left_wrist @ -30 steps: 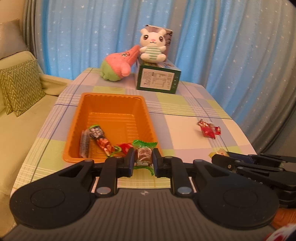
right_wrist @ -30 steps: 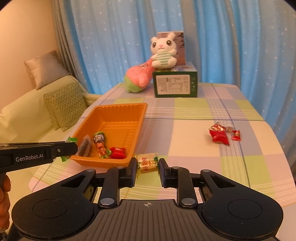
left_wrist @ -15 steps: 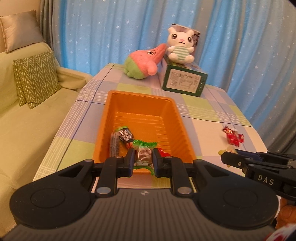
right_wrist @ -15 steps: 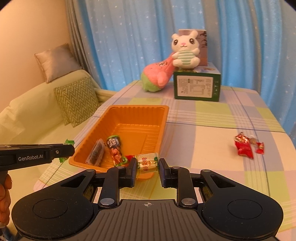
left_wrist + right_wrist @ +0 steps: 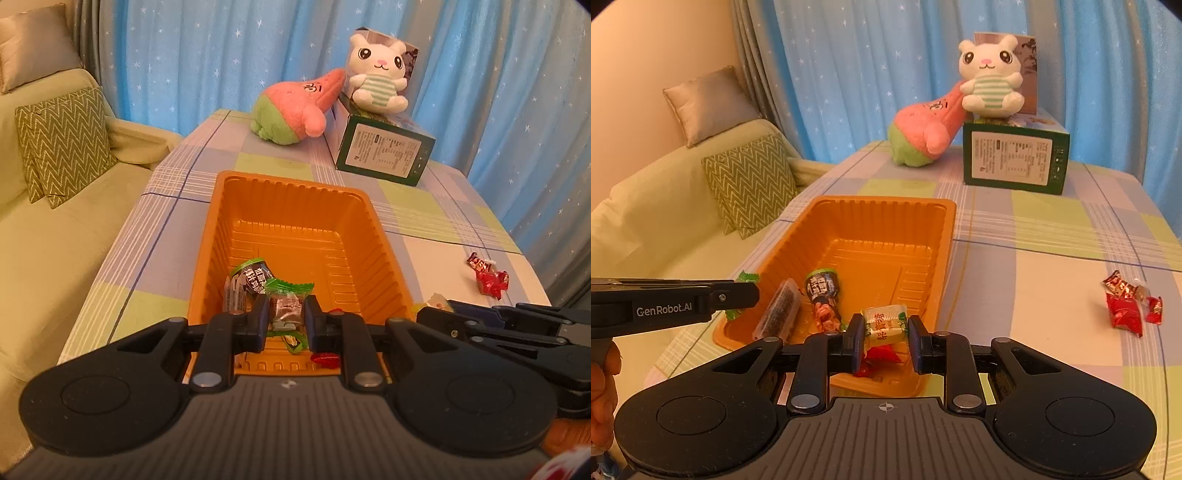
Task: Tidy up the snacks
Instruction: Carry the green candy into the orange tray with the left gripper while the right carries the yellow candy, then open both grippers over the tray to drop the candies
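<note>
"genrobot.ai" on left claw (image 5: 738, 295), seemingly

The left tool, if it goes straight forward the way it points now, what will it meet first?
Probably the orange tray. The left tool, shut on a green-wrapped snack, points over the tray's near end, where a dark snack packet lies just ahead. Whether it would pass above the packet is unclear.

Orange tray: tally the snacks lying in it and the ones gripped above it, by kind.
Lying in the orange tray:
dark flat packet: 1
green-capped stick: 1
red candy: 1
In left tool, green-wrapped candy: 1
In right tool, pale yellow candy: 1
Total: 5
</note>
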`<state>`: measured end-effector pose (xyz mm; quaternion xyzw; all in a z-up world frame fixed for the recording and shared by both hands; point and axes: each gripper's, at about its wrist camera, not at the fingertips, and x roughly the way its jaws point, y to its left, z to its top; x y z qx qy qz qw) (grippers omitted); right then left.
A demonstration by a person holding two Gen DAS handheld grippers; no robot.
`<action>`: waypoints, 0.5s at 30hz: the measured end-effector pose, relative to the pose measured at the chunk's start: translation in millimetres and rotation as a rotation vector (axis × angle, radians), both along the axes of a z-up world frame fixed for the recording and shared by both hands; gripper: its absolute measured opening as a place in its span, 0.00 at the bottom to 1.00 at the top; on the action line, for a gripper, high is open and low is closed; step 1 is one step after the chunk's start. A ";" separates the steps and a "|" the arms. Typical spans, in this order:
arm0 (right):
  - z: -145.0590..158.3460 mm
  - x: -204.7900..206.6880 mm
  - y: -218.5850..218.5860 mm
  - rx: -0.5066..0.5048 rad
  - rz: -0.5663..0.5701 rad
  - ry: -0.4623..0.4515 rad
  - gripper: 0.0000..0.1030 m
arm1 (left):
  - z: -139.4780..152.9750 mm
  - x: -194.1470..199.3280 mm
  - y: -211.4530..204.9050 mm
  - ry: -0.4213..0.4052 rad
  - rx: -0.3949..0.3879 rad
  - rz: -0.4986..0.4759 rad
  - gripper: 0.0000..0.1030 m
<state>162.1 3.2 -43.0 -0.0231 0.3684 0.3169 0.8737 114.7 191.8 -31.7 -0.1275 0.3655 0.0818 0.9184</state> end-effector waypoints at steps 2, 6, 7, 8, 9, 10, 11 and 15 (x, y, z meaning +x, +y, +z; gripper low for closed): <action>-4.0 4.9 2.6 -0.002 -0.001 0.007 0.25 | -4.0 5.5 2.5 0.005 -0.005 -0.001 0.17; -10.5 13.1 6.8 -0.002 -0.002 0.017 0.25 | -11.1 17.1 4.0 0.009 -0.013 -0.012 0.18; -10.5 13.1 6.8 -0.002 -0.002 0.017 0.25 | -12.6 20.3 3.4 0.015 -0.011 -0.020 0.18; -11.6 14.9 7.7 -0.002 -0.002 0.020 0.25 | -13.7 22.7 2.6 0.022 -0.005 -0.023 0.21; -13.3 17.1 8.4 -0.002 -0.003 0.022 0.25 | -14.3 24.0 2.5 0.026 0.000 -0.022 0.24; -13.3 17.1 8.4 -0.002 -0.003 0.022 0.25 | -14.3 24.2 2.7 0.024 0.001 -0.022 0.29; -13.5 17.8 8.9 -0.002 -0.005 0.024 0.25 | -13.8 23.2 3.6 0.020 -0.002 -0.022 0.29; -14.2 18.1 6.4 0.003 -0.008 0.026 0.25 | -10.3 14.3 7.8 0.016 0.006 -0.012 0.29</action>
